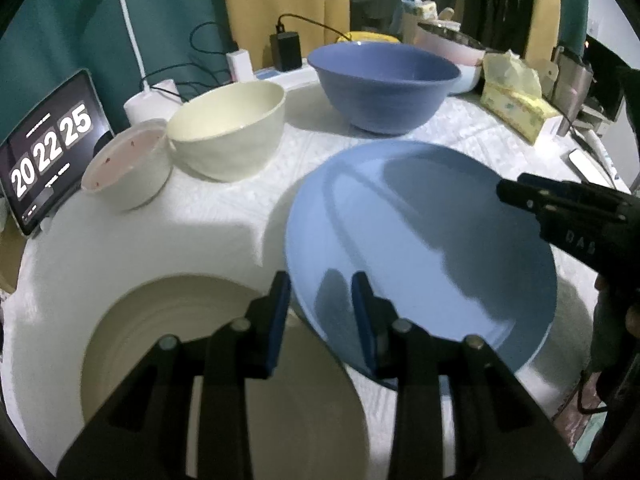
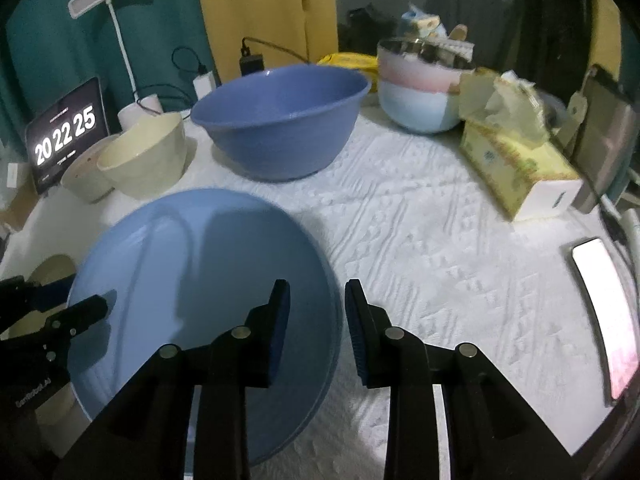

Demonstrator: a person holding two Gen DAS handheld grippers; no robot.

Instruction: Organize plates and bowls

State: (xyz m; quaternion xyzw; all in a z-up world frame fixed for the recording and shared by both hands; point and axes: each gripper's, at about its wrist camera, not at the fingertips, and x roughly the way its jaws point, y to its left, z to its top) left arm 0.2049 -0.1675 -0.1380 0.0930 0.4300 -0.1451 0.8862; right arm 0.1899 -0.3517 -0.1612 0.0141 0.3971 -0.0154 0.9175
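A light blue plate [image 1: 420,240] [image 2: 180,260] hangs tilted above the white cloth. Its left rim overlaps a cream plate [image 1: 160,340] [image 2: 52,270] that lies flat. My left gripper [image 1: 320,312] [image 2: 70,302] is shut on that left rim, one pad over it and one under. The right rim passes between the pads of my right gripper [image 2: 316,320] [image 1: 520,194], and a gap shows there, so they do not press. Behind stand a big blue bowl [image 1: 384,84] [image 2: 280,120], a cream bowl [image 1: 228,128] [image 2: 144,156] and a small white bowl [image 1: 128,164] [image 2: 84,172].
A tablet [image 1: 48,148] showing a clock leans at the far left, beside a lamp base [image 1: 148,100] and cables. At the right are a pink and blue pot [image 2: 420,92], a tissue box [image 2: 516,164] and a lit phone [image 2: 604,312] near the table edge.
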